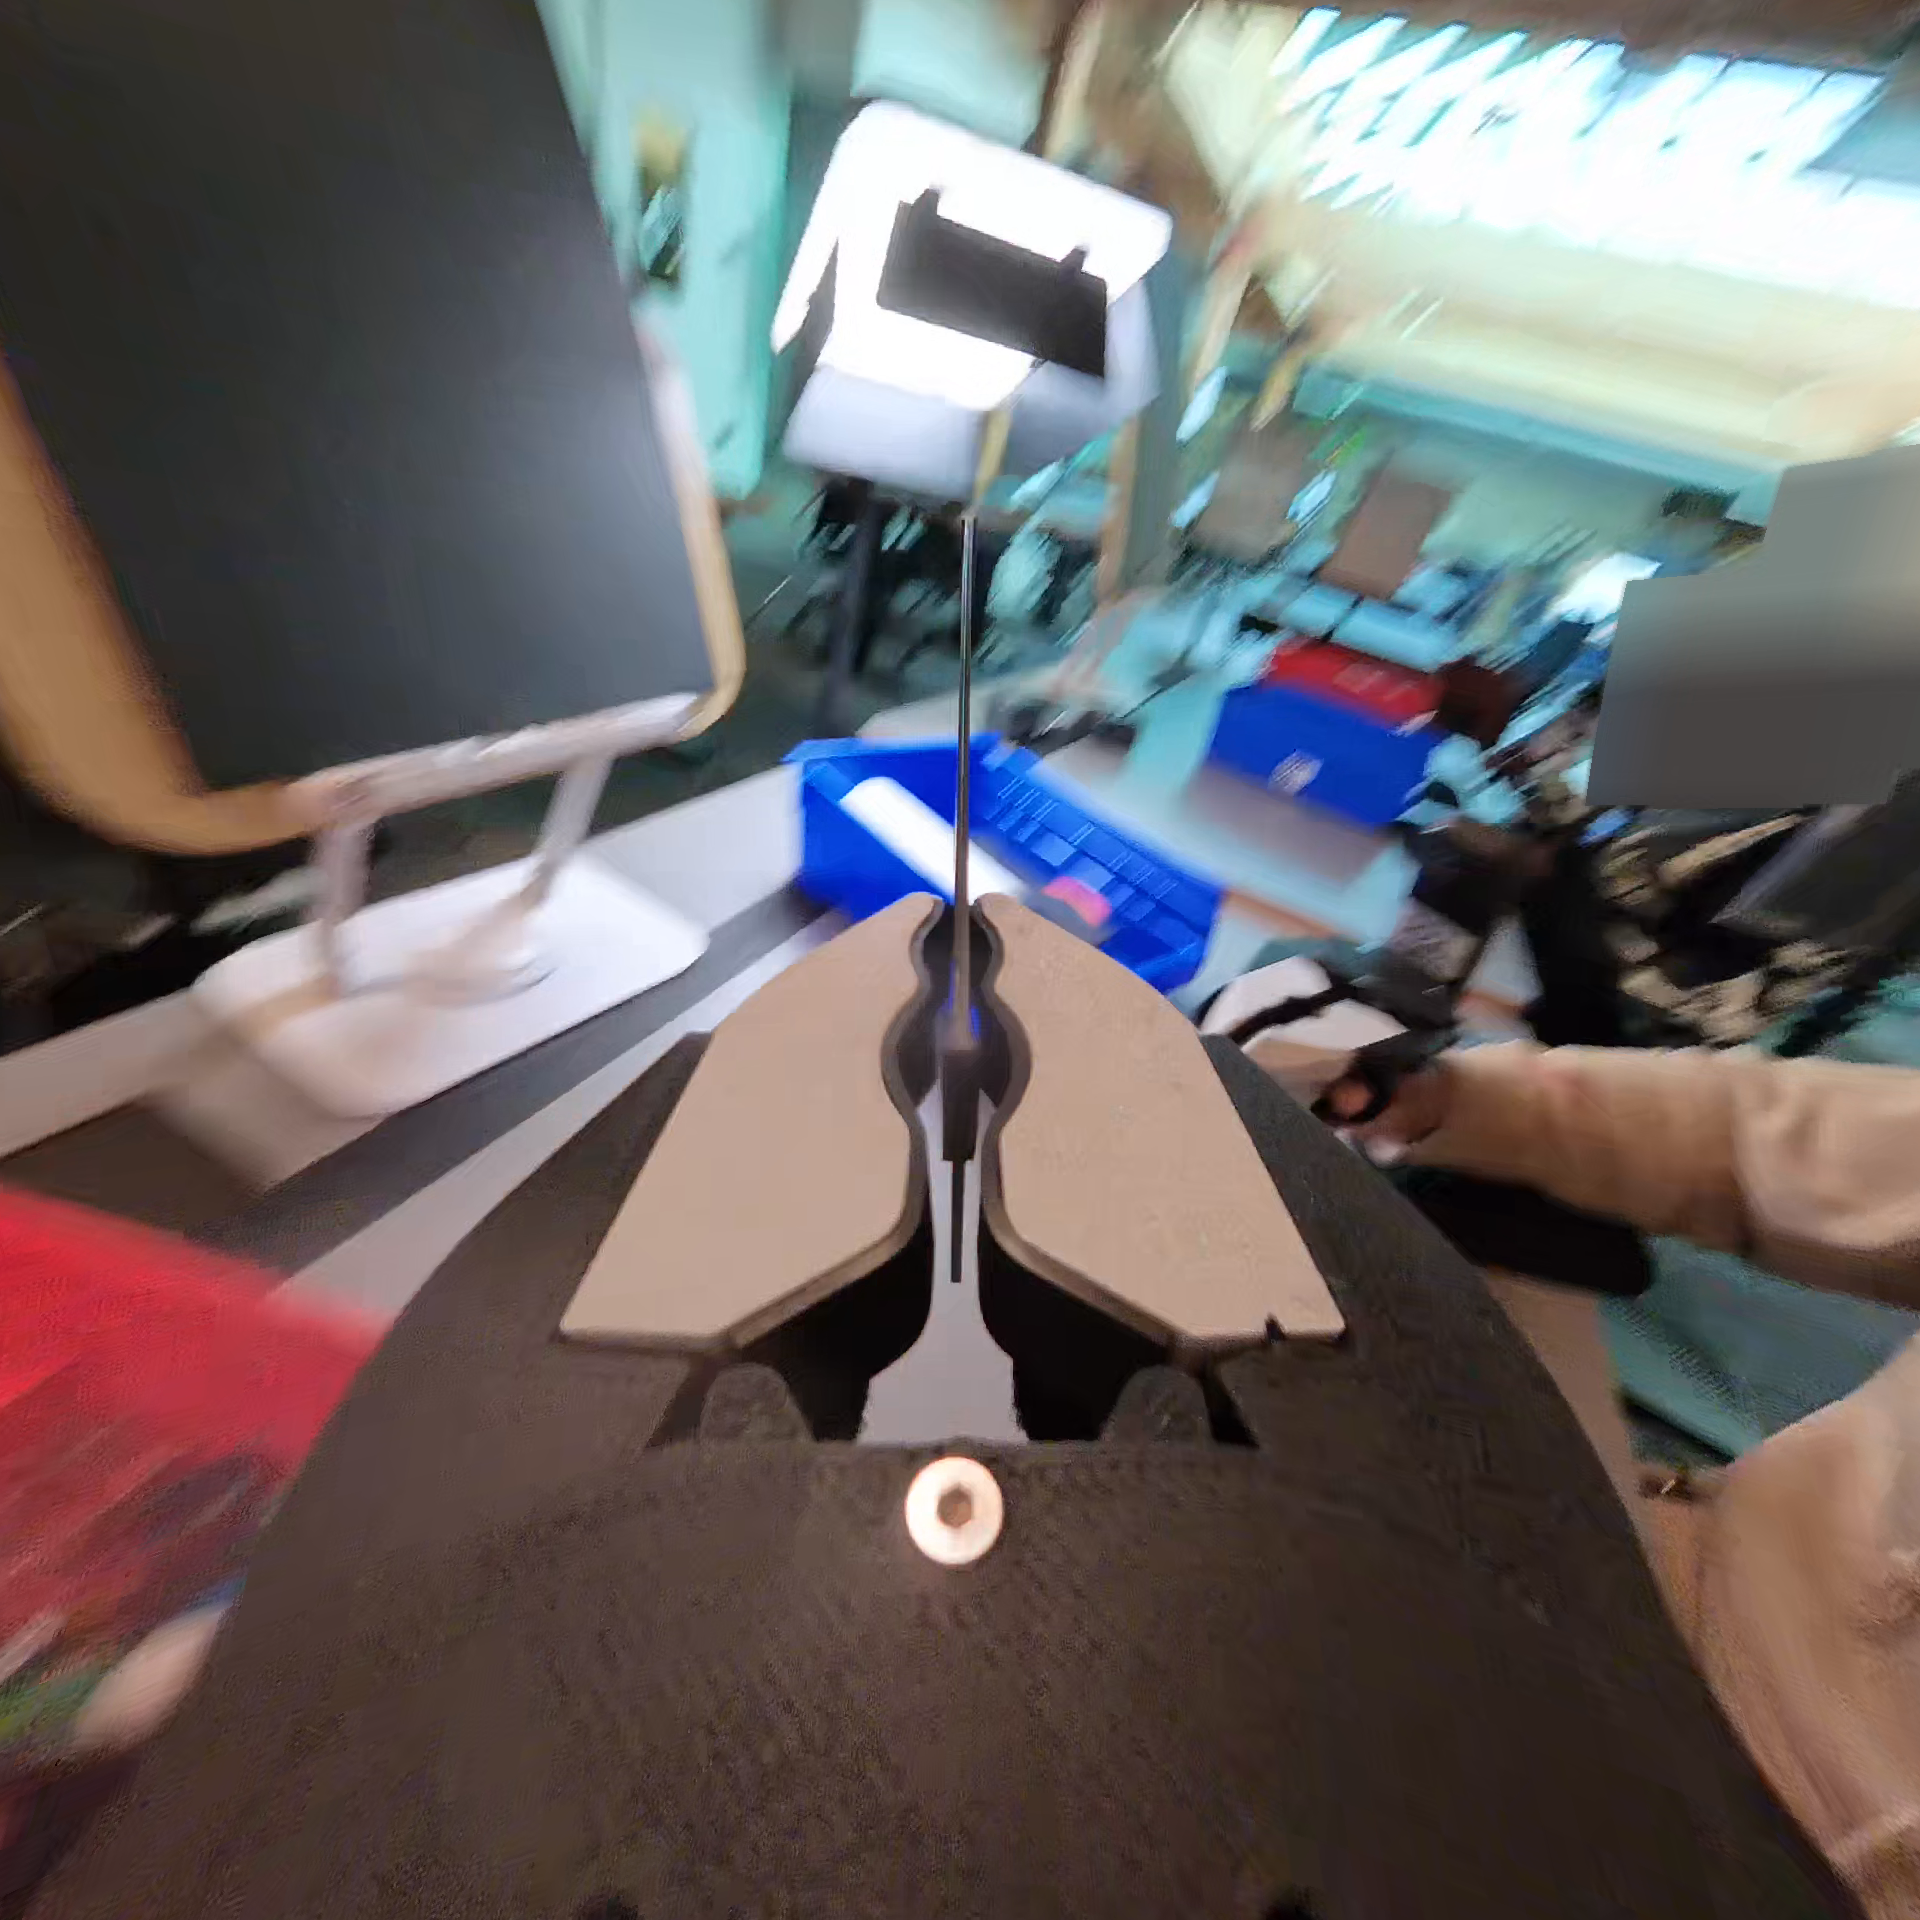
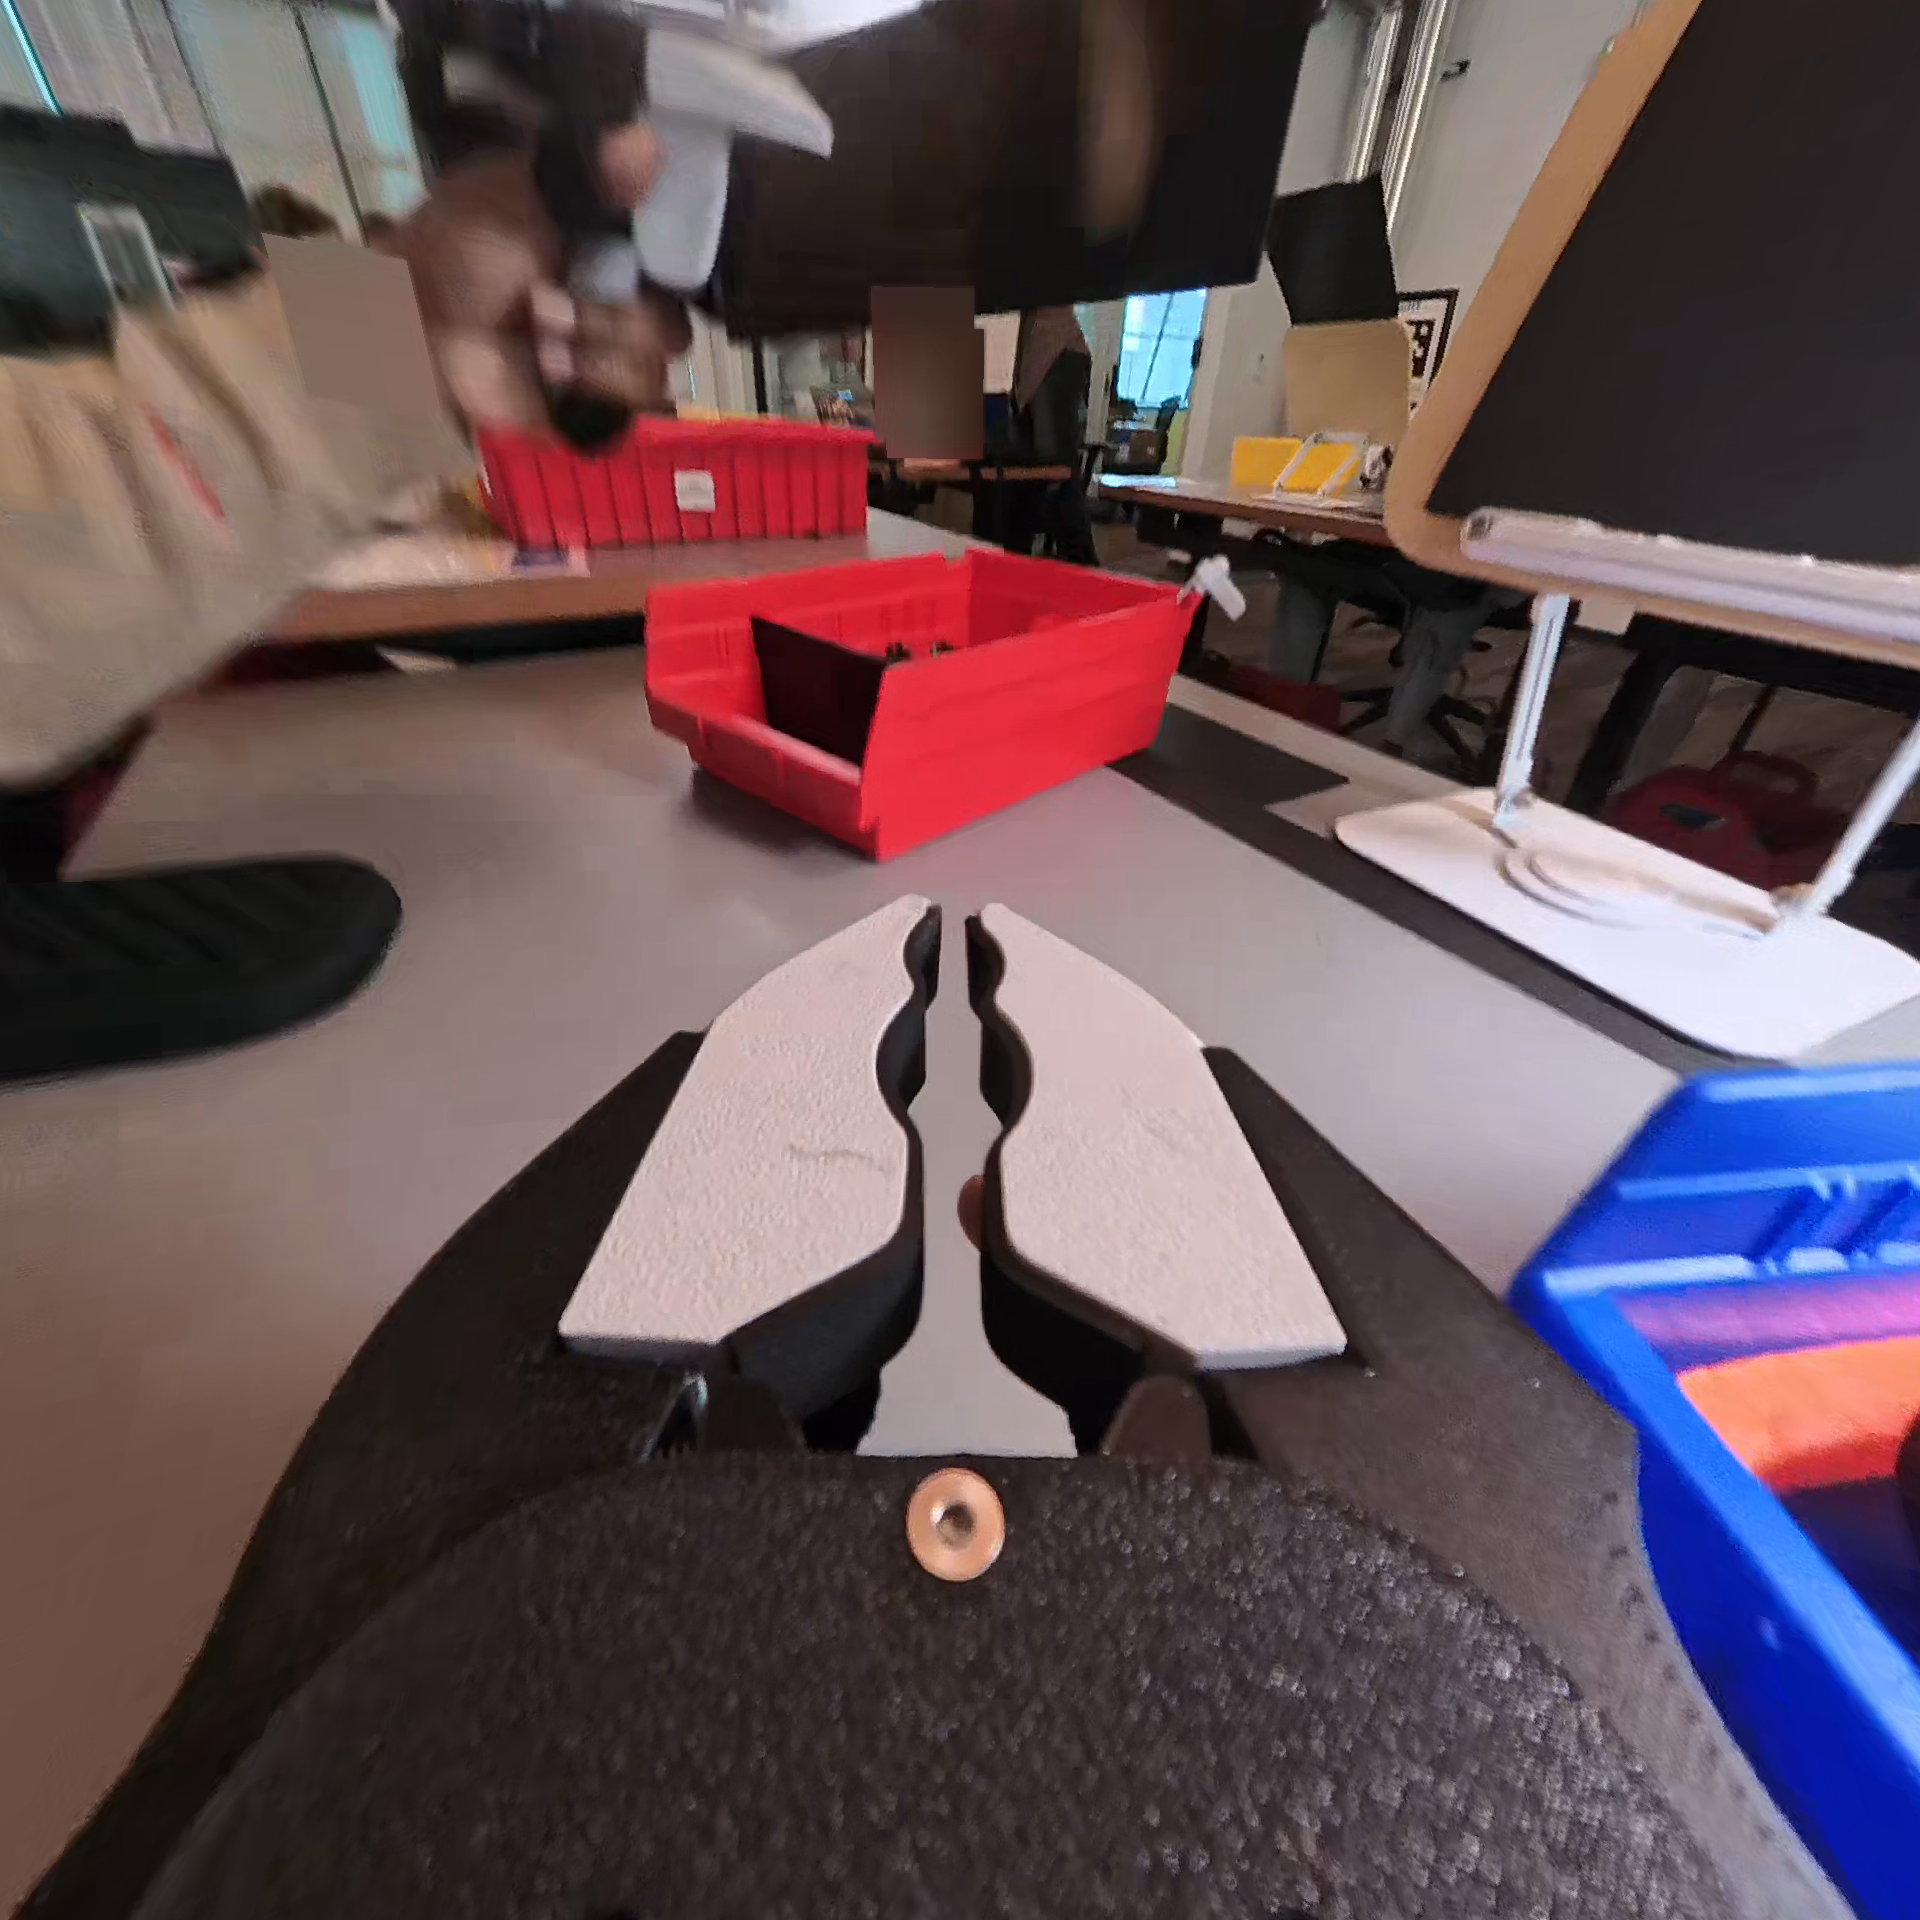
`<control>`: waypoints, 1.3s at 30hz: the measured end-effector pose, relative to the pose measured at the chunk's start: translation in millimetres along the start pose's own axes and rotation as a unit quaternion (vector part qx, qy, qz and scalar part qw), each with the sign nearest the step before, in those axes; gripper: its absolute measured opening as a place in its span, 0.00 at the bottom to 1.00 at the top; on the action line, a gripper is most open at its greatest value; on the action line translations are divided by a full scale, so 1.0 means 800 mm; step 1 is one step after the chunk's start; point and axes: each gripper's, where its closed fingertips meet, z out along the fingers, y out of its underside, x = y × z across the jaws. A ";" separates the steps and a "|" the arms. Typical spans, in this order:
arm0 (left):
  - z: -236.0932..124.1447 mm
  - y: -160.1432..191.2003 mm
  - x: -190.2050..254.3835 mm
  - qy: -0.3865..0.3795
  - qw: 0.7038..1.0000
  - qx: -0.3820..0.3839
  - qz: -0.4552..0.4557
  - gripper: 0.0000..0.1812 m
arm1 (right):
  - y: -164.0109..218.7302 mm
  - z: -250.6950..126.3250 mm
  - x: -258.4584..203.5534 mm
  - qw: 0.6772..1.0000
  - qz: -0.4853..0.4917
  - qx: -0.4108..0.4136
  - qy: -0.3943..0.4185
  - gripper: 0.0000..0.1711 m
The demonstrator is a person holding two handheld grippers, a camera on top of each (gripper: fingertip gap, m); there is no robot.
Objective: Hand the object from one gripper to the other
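The left gripper point(image 1: 961, 914) has its jaws pressed together on a thin metal rod point(image 1: 965, 727), which looks like a slim screwdriver shaft: its dark lower part sits in the notch between the pale fingers point(image 1: 790, 1122) and the bare shaft juts out past the tips into open air. Everything beyond it in the left wrist view is smeared with motion. Just past the tips lies a blue bin point(image 1: 883, 842) with a white piece inside, and off to the left stands a white stand point(image 1: 447, 956) carrying a dark, wood-edged panel point(image 1: 312, 395). A beige sleeve point(image 1: 1662, 1153) reaches in from the right edge.

The right gripper point(image 2: 954, 920) is low over the grey table point(image 2: 520, 935), its jaws nearly together with a narrow slit between them and nothing held. A corner of the blue bin point(image 2: 1714, 1403) crowds its right side, close by. Ahead, the tabletop is open as far as a red bin point(image 2: 987, 717) with a dark divider, sitting well apart towards the far edge. Along the right edge runs a dark strip, and the white stand's base point(image 2: 1610, 914) rests there under the tilted panel point(image 2: 1714, 260). A black shape point(image 2: 177, 956) rests on the table at the left, beside the beige sleeve point(image 2: 125, 520). Farther back, a second red crate point(image 2: 675, 478) sits on another table, and the left gripper point(image 2: 665, 197) shows blurred, high up.
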 end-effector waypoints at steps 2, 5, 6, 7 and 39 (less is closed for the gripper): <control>0.027 -0.003 0.039 0.071 0.994 0.080 -0.017 0.01 | -0.038 0.016 -0.005 0.999 0.022 0.035 -0.013 0.05; 0.059 -0.030 0.083 0.165 0.969 0.175 -0.060 0.01 | -0.104 0.052 -0.017 0.991 0.081 0.090 -0.048 0.20; 0.066 -0.041 0.097 0.191 0.958 0.201 -0.069 0.01 | -0.129 0.063 -0.019 0.987 0.100 0.116 -0.058 0.25; 0.070 -0.049 0.111 0.211 0.949 0.221 -0.073 0.01 | -0.155 0.071 -0.021 0.981 0.115 0.144 -0.066 0.29; 0.102 0.018 0.177 0.273 0.960 0.059 -0.025 0.01 | -0.182 0.048 -0.052 0.973 0.025 0.085 -0.211 0.01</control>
